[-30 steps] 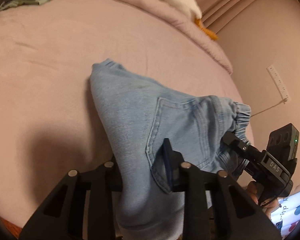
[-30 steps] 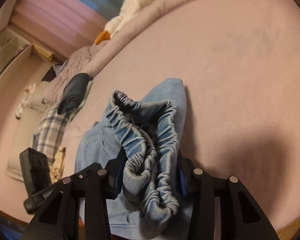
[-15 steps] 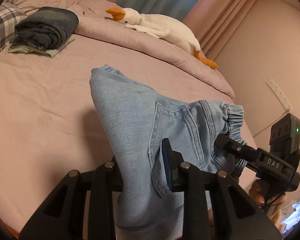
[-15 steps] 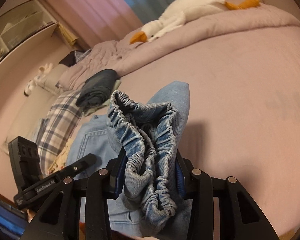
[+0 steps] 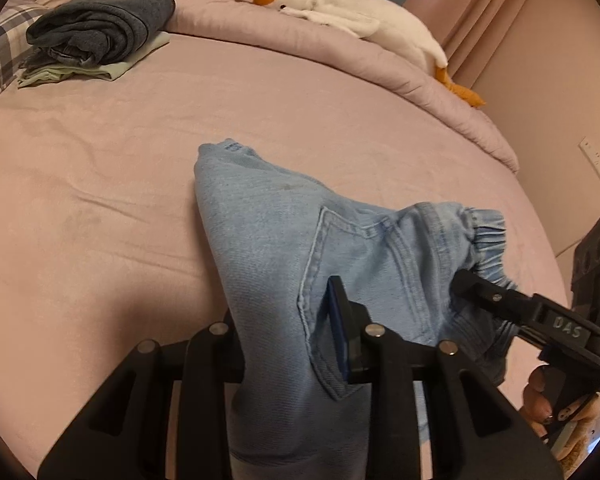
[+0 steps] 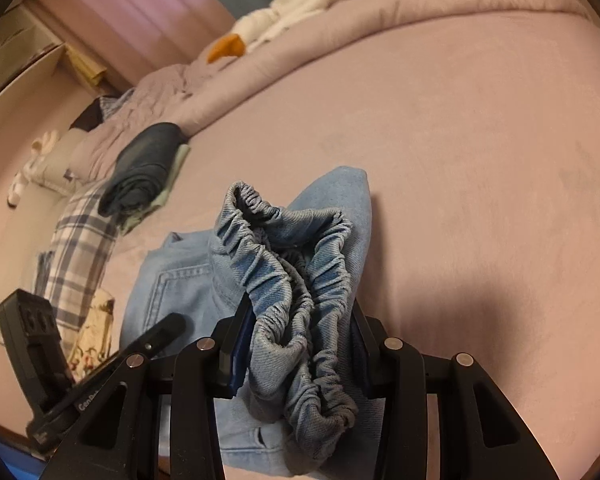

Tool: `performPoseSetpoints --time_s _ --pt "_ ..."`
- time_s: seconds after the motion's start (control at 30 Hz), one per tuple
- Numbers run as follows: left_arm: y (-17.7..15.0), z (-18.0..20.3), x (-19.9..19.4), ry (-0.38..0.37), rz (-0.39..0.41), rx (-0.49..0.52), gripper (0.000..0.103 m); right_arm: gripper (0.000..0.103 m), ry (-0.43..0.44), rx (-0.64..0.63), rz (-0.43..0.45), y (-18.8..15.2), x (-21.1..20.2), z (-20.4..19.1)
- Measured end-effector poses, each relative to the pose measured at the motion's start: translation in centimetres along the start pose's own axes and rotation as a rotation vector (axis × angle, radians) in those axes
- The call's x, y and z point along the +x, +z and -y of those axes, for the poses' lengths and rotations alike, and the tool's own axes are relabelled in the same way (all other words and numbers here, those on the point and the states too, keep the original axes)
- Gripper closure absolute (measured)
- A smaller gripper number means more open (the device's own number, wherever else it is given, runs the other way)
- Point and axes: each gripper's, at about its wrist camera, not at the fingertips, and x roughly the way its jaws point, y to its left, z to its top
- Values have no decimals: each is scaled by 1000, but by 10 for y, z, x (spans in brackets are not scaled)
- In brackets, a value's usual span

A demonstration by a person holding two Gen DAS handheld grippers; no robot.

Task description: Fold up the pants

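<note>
Light blue denim pants (image 5: 284, 240) hang bunched over the pink bed (image 5: 100, 208), held up by both grippers. My left gripper (image 5: 282, 312) has the cloth beside the back pocket between its fingers. Its jaws are opening, though the blue pad still touches the denim. My right gripper (image 6: 300, 312) is shut on the gathered elastic waistband (image 6: 296, 248), which folds in thick loops between its pads. In the left wrist view the right gripper (image 5: 472, 284) reaches in from the right at the waistband. The left gripper (image 6: 172, 324) shows at the lower left of the right wrist view.
A stack of folded dark clothes (image 5: 100, 28) lies at the far left of the bed beside plaid fabric (image 6: 80, 248). A white goose plush (image 5: 360, 12) rests on the rolled duvet at the head. The wall with a socket strip (image 5: 598, 164) is at the right.
Both views have swung up toward the head of the bed, bringing the goose and folded clothes into sight. The pants stay held in both grippers. The left jaws stand slightly wider.
</note>
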Motion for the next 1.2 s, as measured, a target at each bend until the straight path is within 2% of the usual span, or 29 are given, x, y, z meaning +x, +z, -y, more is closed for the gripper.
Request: performPoseSetpoints --time_s 0.13,0.2,0.27,0.3,0.33,0.4,0.43,0.47,0.53,0.6,0.7,0.77,1.1,1.2 --pt "-6 5 0 81 5 37 60 58 -19 10 -8 -1 1 3" --pt "-11 9 -6 104 27 60 57 49 -40 13 -16 0 1 3" --pt "-13 14 -15 123 44 81 47 45 -105 -15 -16 -1 -2 1" --pt "-14 16 -22 125 54 86 37 45 -120 -20 -11 -1 -4 0" --pt "-15 18 -29 130 71 88 32 45 -133 -26 -2 -2 -8 -1" --pt "-19 23 -51 138 142 104 31 43 -144 -35 19 -4 -17 -3" --pt "-20 25 -59 137 167 113 27 39 -149 -46 37 -5 -25 -6" --pt "-21 27 -67 133 187 119 24 32 -150 -55 55 -6 -32 -9" --pt "-23 31 -83 118 221 116 11 28 -144 -78 92 -9 -44 -13" --pt "-27 34 -98 108 253 112 4 26 -132 -106 126 -12 -58 -22" --pt "-31 37 -115 140 304 93 2 19 -114 -141 171 -18 -76 -32" --pt "-34 38 -123 142 318 88 1 18 -104 -172 199 -23 -87 -41" --pt "-50 43 -146 147 294 81 1 16 -111 -257 266 -34 -107 -66" --pt "-54 45 -145 144 265 73 1 16 -121 -268 274 -38 -110 -70"
